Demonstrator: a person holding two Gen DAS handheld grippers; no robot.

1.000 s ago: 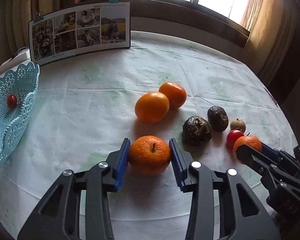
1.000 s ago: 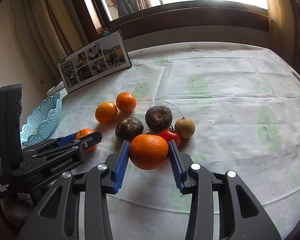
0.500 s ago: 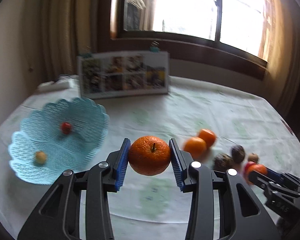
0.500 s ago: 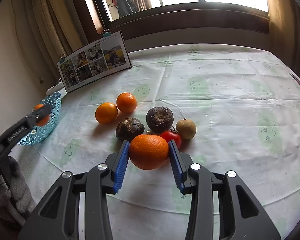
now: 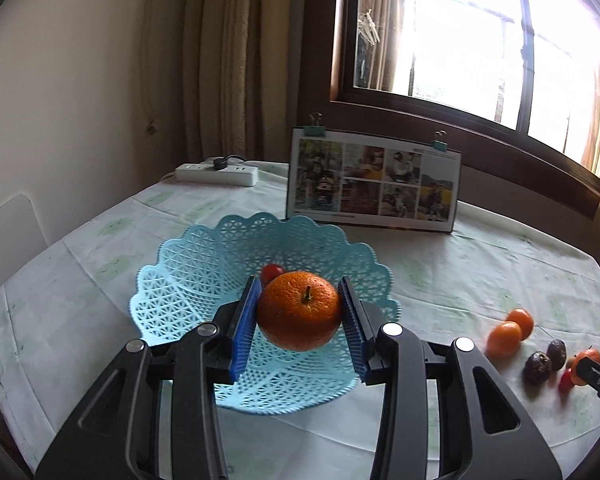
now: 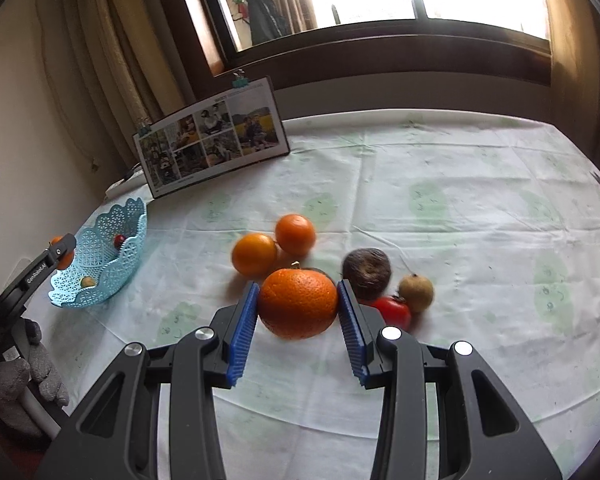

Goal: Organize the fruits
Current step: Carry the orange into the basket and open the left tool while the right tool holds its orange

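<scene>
Orange (image 5: 299, 310) pinched in left hand-held gripper (image 5: 300, 312), stem up, hanging right over blue lattice basket (image 5: 188, 280), nearer arm. Right hand-held gripper (image 6: 298, 310) clamps second orange (image 6: 298, 303) above bench (image 6: 460, 208), basket well off left.

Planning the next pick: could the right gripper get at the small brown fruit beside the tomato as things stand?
Probably not yet: the right gripper is shut on an orange. The brown fruit itself lies uncovered, touching the tomato.

Left tongs (image 5: 300, 316) and right tongs (image 6: 298, 308) each clamped on an orange.
</scene>
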